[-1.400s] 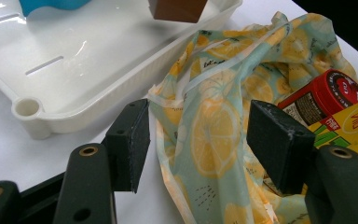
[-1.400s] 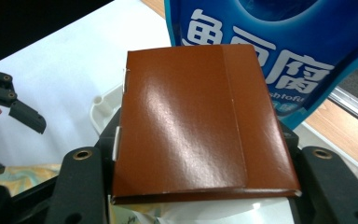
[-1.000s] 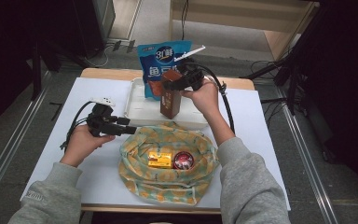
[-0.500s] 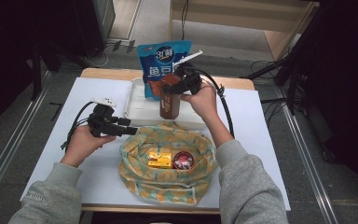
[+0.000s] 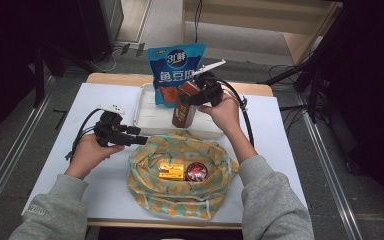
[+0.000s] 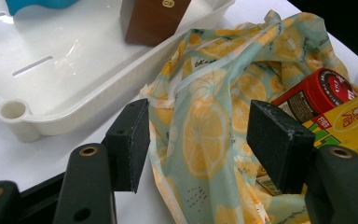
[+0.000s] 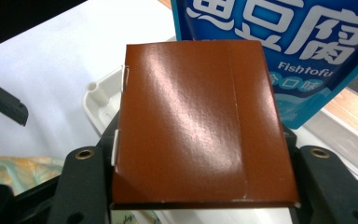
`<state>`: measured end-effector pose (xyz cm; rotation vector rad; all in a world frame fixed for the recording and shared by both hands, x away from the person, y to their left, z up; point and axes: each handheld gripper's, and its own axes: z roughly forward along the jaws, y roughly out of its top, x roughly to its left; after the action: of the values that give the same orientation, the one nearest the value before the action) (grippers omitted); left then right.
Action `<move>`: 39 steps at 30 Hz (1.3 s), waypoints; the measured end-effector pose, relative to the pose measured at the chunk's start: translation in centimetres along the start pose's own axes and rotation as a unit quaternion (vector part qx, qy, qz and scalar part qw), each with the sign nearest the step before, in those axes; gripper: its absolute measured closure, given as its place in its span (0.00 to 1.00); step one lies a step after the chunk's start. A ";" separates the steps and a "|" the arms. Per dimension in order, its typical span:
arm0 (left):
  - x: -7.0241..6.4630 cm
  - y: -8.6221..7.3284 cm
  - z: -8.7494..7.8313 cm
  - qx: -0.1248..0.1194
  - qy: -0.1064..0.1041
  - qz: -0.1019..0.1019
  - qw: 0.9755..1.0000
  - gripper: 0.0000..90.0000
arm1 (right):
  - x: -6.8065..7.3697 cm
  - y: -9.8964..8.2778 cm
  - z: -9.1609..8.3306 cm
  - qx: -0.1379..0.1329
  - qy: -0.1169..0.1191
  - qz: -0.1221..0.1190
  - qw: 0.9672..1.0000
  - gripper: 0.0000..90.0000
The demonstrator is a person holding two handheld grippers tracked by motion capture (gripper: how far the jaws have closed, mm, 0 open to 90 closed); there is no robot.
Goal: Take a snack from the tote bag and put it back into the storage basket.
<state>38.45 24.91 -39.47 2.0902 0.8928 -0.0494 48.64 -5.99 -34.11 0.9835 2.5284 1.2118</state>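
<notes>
The right gripper (image 5: 196,96), fingers pinching a glossy brown cardboard box (image 5: 184,111), has lowered it upright into the white plastic tray (image 5: 147,117) before a blue snack pouch (image 5: 176,70), nearly placed, while the left gripper (image 5: 132,139) waits, fingers spread, beside the lemon-print cloth bag (image 5: 180,200).

On the blue snack pouch (image 7: 279,51), large white characters "鱼豆腐" are being shown, with "Fishtofu" printed smaller beneath. In the high view the same pouch (image 5: 176,67) is being topped by a logo, not legible. Print on the red tin (image 6: 318,91) and yellow box (image 6: 349,123) cannot be read.
</notes>
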 end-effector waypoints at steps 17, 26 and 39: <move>0.0 0.0 0.1 0.002 0.001 -0.001 1.000 0.44 | -0.6 -2.5 -1.9 -0.012 0.005 0.008 1.000 0.49; -0.1 0.0 0.1 -0.002 0.003 0.004 1.000 0.44 | -1.2 -4.1 -2.9 -0.017 0.012 0.013 1.000 0.48; 0.0 0.0 0.3 0.005 0.005 0.000 1.000 0.44 | -1.6 -6.3 -3.8 -0.016 0.019 0.014 1.000 0.48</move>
<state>38.50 24.70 -39.68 2.1004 0.9000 -0.0439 45.21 -12.25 -36.54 1.0028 2.5236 1.2856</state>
